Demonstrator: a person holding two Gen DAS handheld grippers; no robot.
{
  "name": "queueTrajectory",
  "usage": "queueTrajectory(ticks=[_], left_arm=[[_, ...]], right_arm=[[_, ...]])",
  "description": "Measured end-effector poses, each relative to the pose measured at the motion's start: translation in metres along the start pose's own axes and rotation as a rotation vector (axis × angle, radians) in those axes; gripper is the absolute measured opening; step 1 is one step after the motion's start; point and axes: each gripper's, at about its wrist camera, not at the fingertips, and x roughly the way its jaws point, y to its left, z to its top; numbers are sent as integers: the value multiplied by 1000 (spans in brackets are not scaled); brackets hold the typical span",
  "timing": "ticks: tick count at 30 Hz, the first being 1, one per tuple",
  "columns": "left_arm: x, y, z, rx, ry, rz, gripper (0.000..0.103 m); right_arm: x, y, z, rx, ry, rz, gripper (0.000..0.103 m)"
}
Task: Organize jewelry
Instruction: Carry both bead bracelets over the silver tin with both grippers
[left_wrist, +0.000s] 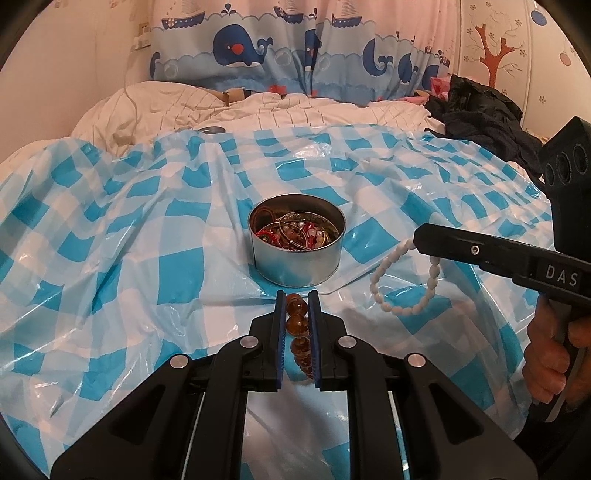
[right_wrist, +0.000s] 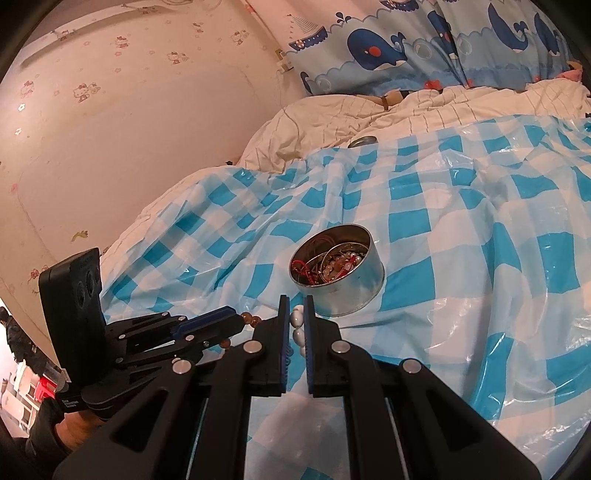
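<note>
Surface: blue-and-white checked plastic sheet (left_wrist: 147, 229) over a bed | metal tin (left_wrist: 297, 254) of tangled jewelry at centre | left gripper (left_wrist: 297, 299): jaws clenched on amber bead bracelet (left_wrist: 297, 325), just short of the tin | right gripper (right_wrist: 295, 302): jaws clamped on white bead bracelet (left_wrist: 399, 284) (loop hanging below), right of tin.

My left gripper (left_wrist: 297, 295) pinches an amber bead bracelet (left_wrist: 297, 334), my right gripper (right_wrist: 296, 300) a dangling white oval-bead bracelet (left_wrist: 402, 282), both near the upright open round tin (left_wrist: 297, 258) holding tangled jewelry (left_wrist: 295, 232).
</note>
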Motion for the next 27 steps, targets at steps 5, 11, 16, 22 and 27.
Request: queueTrajectory(ticks=[5, 11, 16, 22, 27], left_arm=[[-2, -2, 4, 4, -13, 1, 10], [-8, -1, 16, -9, -52, -14, 10], [-10, 0, 25, -26, -89, -32, 10], [-5, -2, 42, -36, -131, -51, 10], [6, -2, 58, -53, -147, -70, 10]], right_arm=[[-1, 3, 1, -4, -9, 7, 8], [-6, 3, 10, -7, -44, 17, 8], [-9, 1, 17, 0, -63, 24, 8], [-5, 0, 29, 12, -88, 41, 8], [0, -7, 41, 33, -107, 40, 8]])
